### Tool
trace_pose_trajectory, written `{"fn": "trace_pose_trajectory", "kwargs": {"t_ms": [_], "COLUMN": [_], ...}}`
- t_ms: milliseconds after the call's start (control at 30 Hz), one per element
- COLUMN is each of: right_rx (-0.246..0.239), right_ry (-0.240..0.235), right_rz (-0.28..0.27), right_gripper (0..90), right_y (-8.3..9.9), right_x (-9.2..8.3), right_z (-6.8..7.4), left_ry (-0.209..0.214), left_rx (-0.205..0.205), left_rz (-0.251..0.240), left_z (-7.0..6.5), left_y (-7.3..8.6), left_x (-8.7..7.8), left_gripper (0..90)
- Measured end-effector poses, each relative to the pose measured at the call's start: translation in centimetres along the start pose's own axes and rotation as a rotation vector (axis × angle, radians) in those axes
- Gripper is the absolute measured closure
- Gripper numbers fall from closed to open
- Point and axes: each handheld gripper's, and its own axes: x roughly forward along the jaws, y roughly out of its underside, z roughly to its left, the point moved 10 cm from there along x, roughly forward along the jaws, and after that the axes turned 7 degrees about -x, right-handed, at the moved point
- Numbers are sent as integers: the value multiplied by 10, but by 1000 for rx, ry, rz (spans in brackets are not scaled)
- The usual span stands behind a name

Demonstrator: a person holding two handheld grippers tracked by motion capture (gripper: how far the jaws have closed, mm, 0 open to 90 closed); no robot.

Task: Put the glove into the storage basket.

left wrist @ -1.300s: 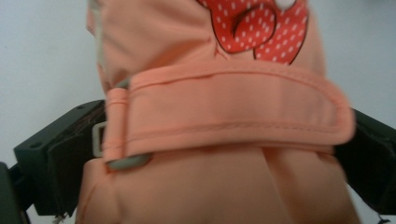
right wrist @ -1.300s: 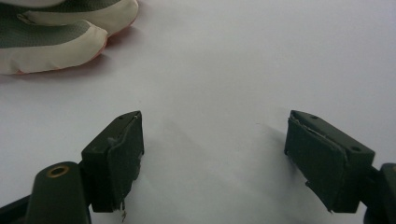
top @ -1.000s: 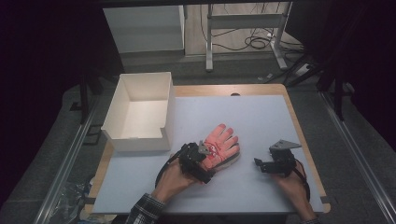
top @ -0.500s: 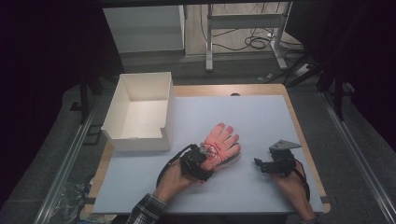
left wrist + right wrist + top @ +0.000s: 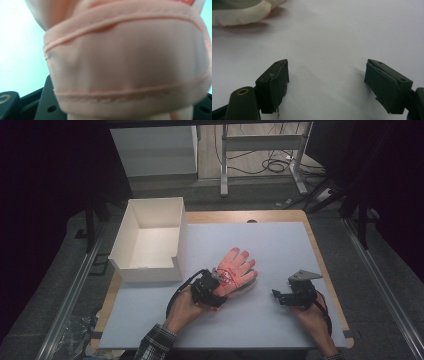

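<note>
A pink glove (image 5: 236, 266) lies palm-down near the middle of the pale mat (image 5: 270, 240), fingers pointing away. My left gripper (image 5: 216, 289) is at its cuff end, and its jaws have just been closing with the cuff between them. Up close, the pink hemmed cuff of the glove (image 5: 125, 70) bunches right in front of the left gripper's camera, so the gripper is shut on it. My right gripper (image 5: 278, 296) rests on the mat to the right of the glove, apart from it. The right gripper (image 5: 325, 80) stands open with bare mat between its pads (image 5: 275, 78). The glove's edge (image 5: 239, 12) lies farther off.
A white open-topped box (image 5: 149, 271) stands at the mat's left rear, a short way from the glove. The wooden table edge (image 5: 325, 265) borders the mat on the right. Dark floor, metal frames and cables lie beyond the table.
The left gripper has settled slightly onto the glove's cuff and the cuff looks pinched. The right hand has kept still.
</note>
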Motion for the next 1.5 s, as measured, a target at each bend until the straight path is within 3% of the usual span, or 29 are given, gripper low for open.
{"fn": "trace_pose_trajectory", "kwargs": {"t_ms": [233,1100,1500], "right_rx": [0,-1,-2], "right_ry": [1,2,4], "right_rz": [0,0,-3], "right_gripper": [199,199,199], "right_y": [0,0,0], "right_x": [0,0,0], "right_z": [0,1,1], "left_ry": [-19,-90,-145], "left_rx": [-40,-119,-159], "left_rz": [-18,-89,-108], "left_z": [10,42,68], "left_y": [-14,-88,-116], "left_x": [-10,-48,-73], "left_gripper": [433,421,414]}}
